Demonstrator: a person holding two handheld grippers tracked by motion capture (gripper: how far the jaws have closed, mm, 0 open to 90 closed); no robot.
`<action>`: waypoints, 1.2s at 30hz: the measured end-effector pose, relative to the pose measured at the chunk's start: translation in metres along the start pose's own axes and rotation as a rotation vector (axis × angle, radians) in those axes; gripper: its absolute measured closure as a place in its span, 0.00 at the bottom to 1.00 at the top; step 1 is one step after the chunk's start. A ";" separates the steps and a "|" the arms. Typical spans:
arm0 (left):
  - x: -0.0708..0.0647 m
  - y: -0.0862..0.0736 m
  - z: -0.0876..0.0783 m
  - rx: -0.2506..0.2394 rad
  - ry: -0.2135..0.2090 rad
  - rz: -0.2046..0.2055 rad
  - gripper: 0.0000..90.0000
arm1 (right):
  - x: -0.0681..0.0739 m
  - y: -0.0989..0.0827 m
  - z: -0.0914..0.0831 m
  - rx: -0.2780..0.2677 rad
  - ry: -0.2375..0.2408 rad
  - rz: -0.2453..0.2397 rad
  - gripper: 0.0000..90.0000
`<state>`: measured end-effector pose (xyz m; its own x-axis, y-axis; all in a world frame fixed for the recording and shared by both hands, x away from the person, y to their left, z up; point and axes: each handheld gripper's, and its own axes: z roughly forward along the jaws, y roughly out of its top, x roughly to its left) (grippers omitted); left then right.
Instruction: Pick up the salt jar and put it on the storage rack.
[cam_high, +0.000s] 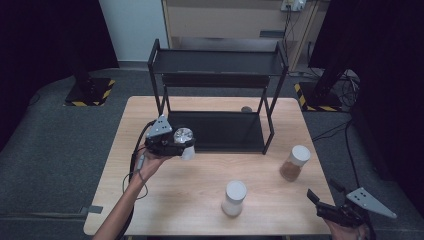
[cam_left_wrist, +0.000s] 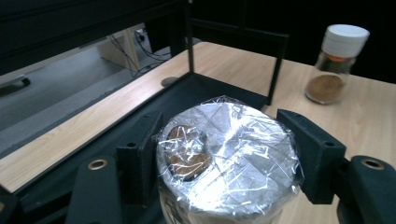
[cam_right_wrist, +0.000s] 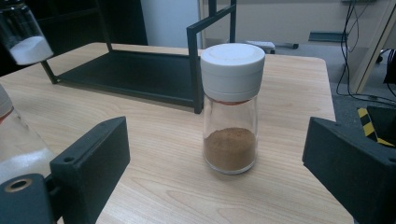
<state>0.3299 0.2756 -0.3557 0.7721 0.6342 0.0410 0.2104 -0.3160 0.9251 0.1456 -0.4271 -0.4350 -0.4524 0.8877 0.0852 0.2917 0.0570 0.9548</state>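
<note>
Left gripper (cam_high: 176, 145) clamped on a foil-topped jar (cam_left_wrist: 227, 156), jaws pressing both its sides just under the silver foil; jar held in the air at the front left corner of the black rack (cam_high: 218, 131), above the table (cam_high: 165, 200). Right gripper (cam_right_wrist: 215, 168) jaws wide apart, holding nothing, brown-powder shaker (cam_right_wrist: 231, 107) standing ahead between them, untouched

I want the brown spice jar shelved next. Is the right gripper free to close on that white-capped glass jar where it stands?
Probably yes: the right gripper is open, the white-capped glass jar of brown powder stands upright straight ahead, and bare wooden table lies between them.
</note>
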 end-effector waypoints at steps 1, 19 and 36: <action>0.001 0.000 0.002 -0.002 0.012 -0.005 0.37 | 0.000 0.000 0.000 0.000 0.000 0.002 0.09; 0.006 0.004 0.036 0.011 0.189 -0.060 0.37 | -0.001 -0.001 0.000 -0.005 0.001 0.009 0.09; 0.013 -0.011 0.075 0.015 0.285 -0.112 0.37 | -0.003 -0.002 -0.001 -0.009 0.003 0.017 0.09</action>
<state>0.3827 0.2342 -0.3935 0.5451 0.8371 0.0453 0.2954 -0.2424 0.9241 0.1454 -0.4302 -0.4368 -0.4500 0.8872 0.1020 0.2913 0.0379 0.9559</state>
